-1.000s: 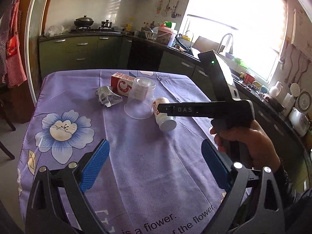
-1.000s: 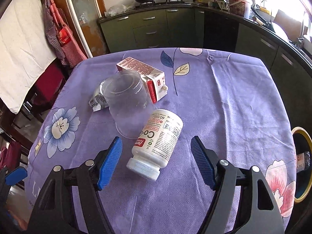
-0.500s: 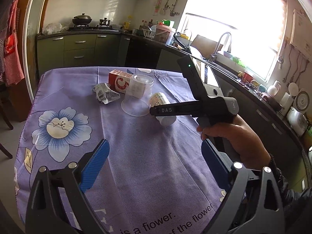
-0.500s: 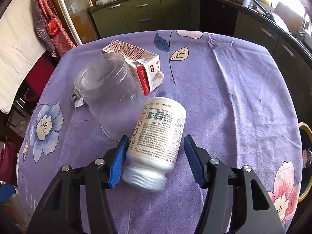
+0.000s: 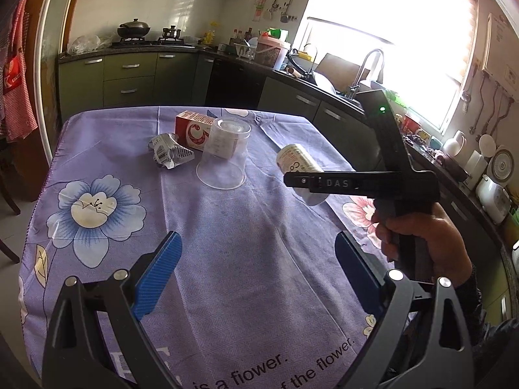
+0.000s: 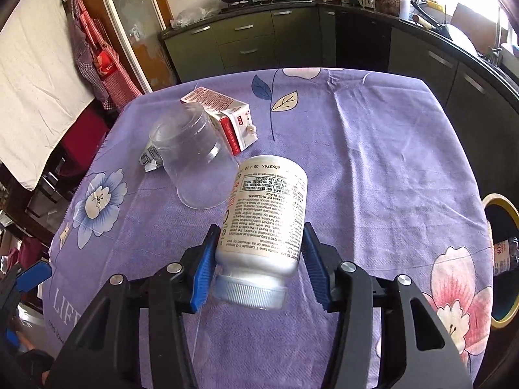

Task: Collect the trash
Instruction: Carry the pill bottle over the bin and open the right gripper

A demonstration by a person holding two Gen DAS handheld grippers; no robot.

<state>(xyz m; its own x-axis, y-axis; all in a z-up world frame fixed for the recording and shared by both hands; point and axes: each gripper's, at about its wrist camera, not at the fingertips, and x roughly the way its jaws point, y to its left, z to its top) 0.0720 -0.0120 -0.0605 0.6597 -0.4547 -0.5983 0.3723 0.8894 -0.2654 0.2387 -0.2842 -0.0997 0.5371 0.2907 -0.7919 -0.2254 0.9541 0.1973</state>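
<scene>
The right gripper (image 6: 258, 259) has just closed its blue pads against the sides of the white pill bottle (image 6: 266, 223), gripping it near the cap end, with the cap toward the camera and the base pointing away over the purple flowered tablecloth (image 6: 373, 162). In the left wrist view the bottle (image 5: 296, 163) sits clear of the cloth, near the table's right-hand edge. The left gripper (image 5: 256, 265) stands wide with nothing between its pads, hovering over the near part of the cloth, where a broad bare stretch lies in front of it. The rest of the trash is bunched toward the far left of the table: an upside-down clear plastic cup (image 6: 191, 162), a red and white carton (image 6: 223, 115) lying just behind it, and a crumpled silver wrapper (image 5: 170, 150) just beside the cup on its left. The right half of the cloth is open all the way to the far edge. Past the right-hand table edge, lower down, the yellow-rimmed opening of a bin (image 6: 501, 259) shows, with a bottle inside it.
</scene>
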